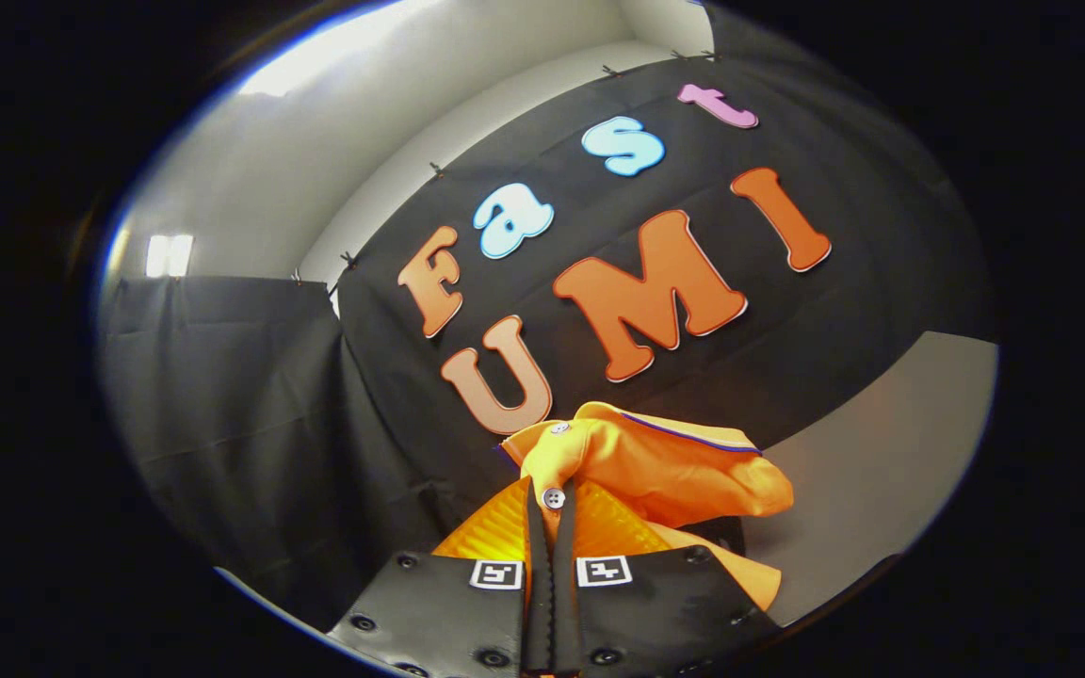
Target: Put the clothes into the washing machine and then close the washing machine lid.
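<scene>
Pinched between the two fingers of the gripper point(552, 513) is a fold of an orange shirt point(655, 471); the fingers are drawn nearly together on the cloth beside a small button point(554, 498). Most of the garment bunches just beyond the fingertips, lifted in front of the black booth wall point(251, 395). A washing machine is not to be seen from here. Judging by this, the carry is underway: keep the grip firm and let the loose cloth hang clear before lowering it in.
</scene>
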Available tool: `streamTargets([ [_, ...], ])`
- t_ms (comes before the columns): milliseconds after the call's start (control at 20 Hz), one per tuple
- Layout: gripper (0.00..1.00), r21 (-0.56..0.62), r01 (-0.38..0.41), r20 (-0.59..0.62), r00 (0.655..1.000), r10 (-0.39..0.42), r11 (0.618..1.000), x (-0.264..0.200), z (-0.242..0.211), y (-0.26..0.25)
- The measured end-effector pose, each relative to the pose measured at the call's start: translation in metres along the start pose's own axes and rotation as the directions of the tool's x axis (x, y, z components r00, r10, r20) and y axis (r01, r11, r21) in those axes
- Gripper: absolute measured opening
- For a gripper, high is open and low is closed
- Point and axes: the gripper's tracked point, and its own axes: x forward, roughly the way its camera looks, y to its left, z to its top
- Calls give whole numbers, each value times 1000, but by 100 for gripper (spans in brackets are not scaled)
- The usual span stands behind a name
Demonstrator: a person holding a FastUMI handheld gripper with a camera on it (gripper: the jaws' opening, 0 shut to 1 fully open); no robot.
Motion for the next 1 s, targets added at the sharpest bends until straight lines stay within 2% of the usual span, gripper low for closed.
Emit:
streamTargets([
  [100, 8, 1, -50, -22, 998, 50, 999, 11, -13, 30],
  [350, 7, -54, -84, -82, 993, 80, 995, 50, -63, 62],
  [800, 7, -234, 22, -167, 984, -62, 972, 117, -178, 28],
  [1000, 7, -241, 65, -225, 967, -120, 968, 136, -236, -1],
])
